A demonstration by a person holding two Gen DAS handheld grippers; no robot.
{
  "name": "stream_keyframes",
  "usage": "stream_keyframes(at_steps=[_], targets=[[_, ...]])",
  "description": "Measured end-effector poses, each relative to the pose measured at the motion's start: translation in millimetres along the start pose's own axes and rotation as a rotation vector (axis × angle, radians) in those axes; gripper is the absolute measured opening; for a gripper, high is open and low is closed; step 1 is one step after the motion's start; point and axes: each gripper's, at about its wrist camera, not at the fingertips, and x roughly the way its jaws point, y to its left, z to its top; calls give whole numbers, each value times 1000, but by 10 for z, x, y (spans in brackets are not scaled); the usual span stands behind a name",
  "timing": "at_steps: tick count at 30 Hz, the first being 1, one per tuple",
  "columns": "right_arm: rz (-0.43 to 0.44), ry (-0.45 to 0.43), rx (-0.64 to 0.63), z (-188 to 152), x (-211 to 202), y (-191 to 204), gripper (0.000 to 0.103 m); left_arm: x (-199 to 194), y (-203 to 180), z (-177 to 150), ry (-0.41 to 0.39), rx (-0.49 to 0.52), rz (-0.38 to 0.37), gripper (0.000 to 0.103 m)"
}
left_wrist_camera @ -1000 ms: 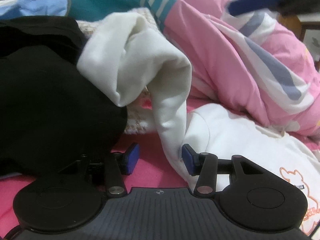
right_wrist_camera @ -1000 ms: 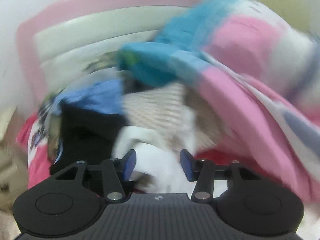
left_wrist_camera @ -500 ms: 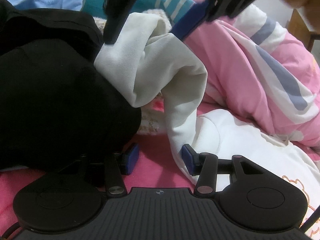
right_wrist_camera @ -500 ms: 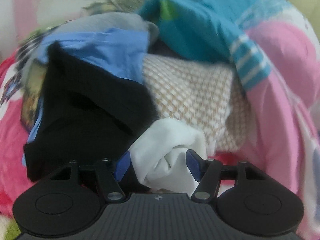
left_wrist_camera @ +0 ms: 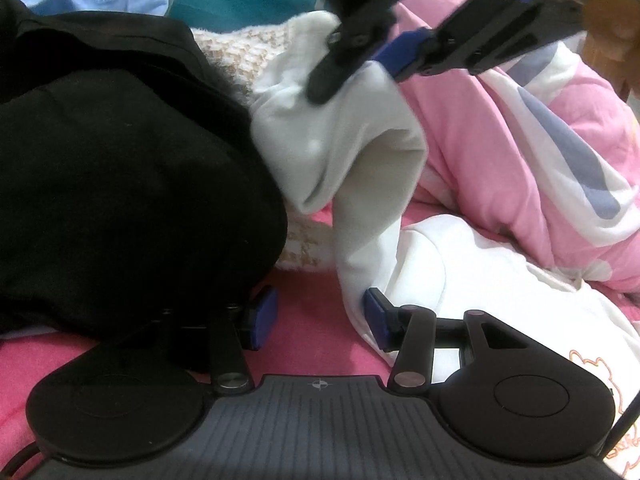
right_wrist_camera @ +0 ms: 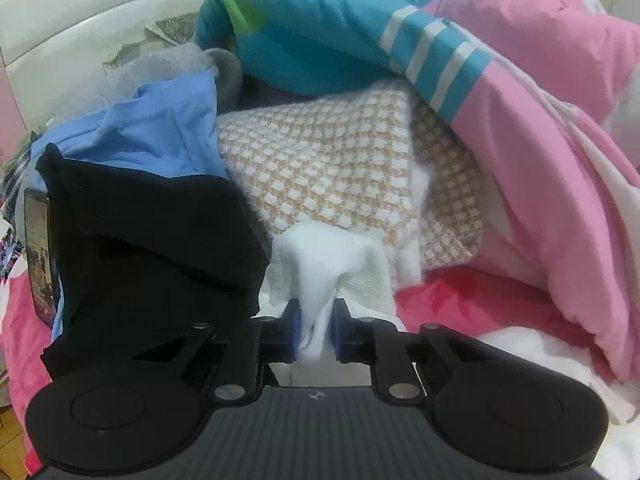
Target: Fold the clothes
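The right hand-held gripper [right_wrist_camera: 314, 330] is pinching the raised end of a white garment [left_wrist_camera: 352, 168], which is hanging lengthwise down to the bed [left_wrist_camera: 312, 292]. The left hand-held gripper [left_wrist_camera: 318, 316] is waiting spread beside its lower end, nearer.

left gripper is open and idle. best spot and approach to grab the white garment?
Take the white garment's hanging band where it drops past the left gripper, coming in from the near side, level with the pink bedding. The band runs upright beside the right-hand pad, so a small shift right puts it between the open jaws. The right gripper already pinches its upper fold.
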Motion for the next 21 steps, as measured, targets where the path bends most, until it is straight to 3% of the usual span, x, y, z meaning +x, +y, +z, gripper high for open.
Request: stream_keyframes(at_steps=[8,21], targets=[[27,-84,157,-180,-311,-422,14,-21,3,-11,-4,11,3,49],[170,-167,634,-922,-421,-1559,14,-48,-76,-1,-8,66,-13,51]])
